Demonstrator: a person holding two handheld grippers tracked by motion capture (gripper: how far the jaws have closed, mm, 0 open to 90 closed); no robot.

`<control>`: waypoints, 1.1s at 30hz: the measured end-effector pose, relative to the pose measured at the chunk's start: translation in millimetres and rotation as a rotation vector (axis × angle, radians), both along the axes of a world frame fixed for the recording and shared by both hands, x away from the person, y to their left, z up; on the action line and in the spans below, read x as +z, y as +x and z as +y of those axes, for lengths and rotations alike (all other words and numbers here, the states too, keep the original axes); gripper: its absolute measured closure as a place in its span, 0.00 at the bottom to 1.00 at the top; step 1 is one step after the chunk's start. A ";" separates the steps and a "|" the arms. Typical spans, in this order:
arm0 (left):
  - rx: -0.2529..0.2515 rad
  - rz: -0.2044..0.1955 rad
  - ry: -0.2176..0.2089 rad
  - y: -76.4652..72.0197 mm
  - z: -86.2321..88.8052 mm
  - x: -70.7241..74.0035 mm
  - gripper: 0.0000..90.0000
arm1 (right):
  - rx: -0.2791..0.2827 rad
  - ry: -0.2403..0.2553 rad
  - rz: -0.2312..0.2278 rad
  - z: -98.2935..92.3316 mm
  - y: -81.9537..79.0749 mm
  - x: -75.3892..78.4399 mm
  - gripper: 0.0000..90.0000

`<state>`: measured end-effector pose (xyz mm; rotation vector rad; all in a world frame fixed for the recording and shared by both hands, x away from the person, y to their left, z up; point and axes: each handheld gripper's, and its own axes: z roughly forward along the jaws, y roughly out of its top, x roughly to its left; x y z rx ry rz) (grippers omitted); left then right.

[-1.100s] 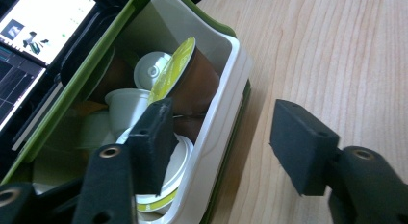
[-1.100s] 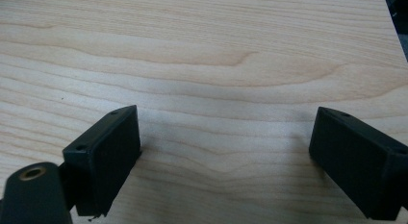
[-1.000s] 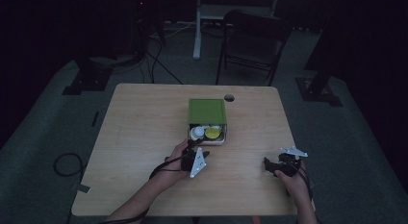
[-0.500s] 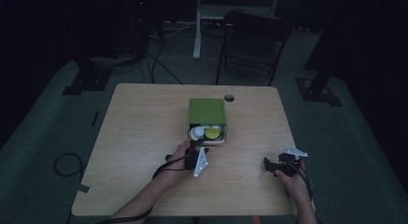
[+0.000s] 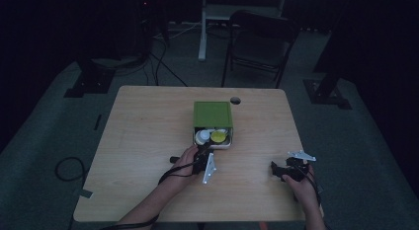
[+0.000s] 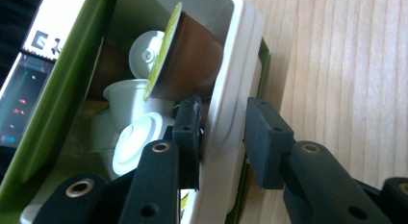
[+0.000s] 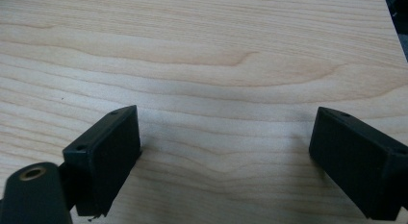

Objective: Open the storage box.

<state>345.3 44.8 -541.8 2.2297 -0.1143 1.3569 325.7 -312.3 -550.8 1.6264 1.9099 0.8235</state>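
In the left gripper view, the white tray (image 6: pixel 226 89) runs off the bottom edge, and the green box (image 6: pixel 57 108) around it is cut by the top and left edges. The capsules (image 6: pixel 139 137) overlap, so their number cannot be told. One pad of the left tool (image 6: pixel 223 142) hides the tray's inner wall. In the high view the capsules (image 5: pixel 211 136) are too small to distinguish.

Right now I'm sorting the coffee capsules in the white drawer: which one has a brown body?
The capsule with the yellow-green foil lid, tilted on its side atop the pile against the drawer wall. The other capsules there look white.
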 end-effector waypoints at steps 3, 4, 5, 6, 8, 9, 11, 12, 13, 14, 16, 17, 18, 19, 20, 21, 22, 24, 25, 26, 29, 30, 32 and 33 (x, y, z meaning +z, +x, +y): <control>-0.005 0.012 0.011 -0.3 -0.7 2.3 0.78 | 0.000 0.000 0.000 0.0 0.0 0.0 0.11; -0.007 0.014 0.015 -0.3 -1.1 2.8 0.78 | 0.000 0.000 0.000 0.0 0.0 0.0 0.11; -0.008 0.022 0.011 -0.2 -0.6 3.5 0.78 | 0.000 0.000 0.000 0.0 0.0 0.0 0.11; -0.008 0.026 0.011 -0.2 -0.3 4.0 0.78 | 0.000 0.000 0.000 0.0 0.0 0.0 0.11; -0.014 0.027 0.018 -1.1 -0.4 5.0 0.79 | 0.000 0.000 0.000 0.0 0.0 0.0 0.11; -0.017 0.026 0.020 -1.6 -0.3 4.8 0.79 | 0.000 0.000 0.000 0.0 0.0 0.0 0.11; -0.020 0.024 0.021 -2.8 0.1 4.9 0.79 | 0.000 0.000 0.000 0.0 0.0 0.0 0.11; -0.022 0.022 0.023 -3.5 0.2 4.8 0.79 | 0.000 0.000 0.000 0.0 0.0 0.0 0.11; -0.024 0.024 0.022 -4.3 0.1 5.1 0.79 | 0.000 0.000 0.000 0.0 0.0 0.0 0.11; -0.025 0.023 0.027 -5.3 -0.1 5.3 0.79 | 0.000 0.000 0.000 0.0 0.0 0.0 0.11; -0.029 0.021 0.030 -7.1 -0.4 4.8 0.79 | 0.000 0.000 0.000 0.0 0.0 0.0 0.11; -0.029 0.019 0.035 -7.5 -0.6 5.5 0.79 | 0.000 0.000 0.000 0.0 0.0 0.0 0.11; -0.030 0.021 0.033 -8.1 -0.8 5.6 0.79 | 0.000 0.000 0.000 0.0 0.0 0.0 0.11; -0.032 0.019 0.037 -8.8 -1.0 5.0 0.79 | 0.000 0.000 0.000 0.0 0.0 0.0 0.11; -0.033 0.015 0.044 -9.3 -1.3 5.6 0.79 | 0.000 0.000 0.000 0.0 0.0 0.0 0.11; -0.032 0.017 0.048 -10.2 -1.4 6.0 0.80 | 0.000 0.000 0.000 0.0 0.0 0.0 0.11; -0.031 0.020 0.048 -10.6 -1.6 6.1 0.80 | 0.000 0.000 0.000 0.0 0.0 0.0 0.11; -0.032 0.022 0.048 -11.9 -1.6 6.6 0.80 | 0.000 0.000 0.000 0.0 0.0 0.0 0.11; -0.035 0.022 0.050 -12.5 -1.5 6.9 0.80 | 0.000 0.000 0.000 0.0 0.0 0.0 0.11; -0.037 0.022 0.050 -13.2 -1.5 6.7 0.80 | 0.000 0.000 0.000 0.0 0.0 0.0 0.11; -0.037 0.024 0.052 -15.5 -1.4 7.2 0.80 | 0.000 0.000 0.000 0.0 0.0 0.0 0.11; -0.037 0.023 0.056 -16.6 -1.6 6.9 0.80 | 0.000 0.000 0.000 0.0 0.0 0.0 0.11; -0.040 0.023 0.059 -18.7 -1.9 7.6 0.80 | 0.000 0.000 0.000 0.0 0.0 0.0 0.11; -0.042 0.020 0.063 -19.9 -2.1 7.7 0.80 | 0.000 0.000 0.000 0.0 0.0 0.0 0.11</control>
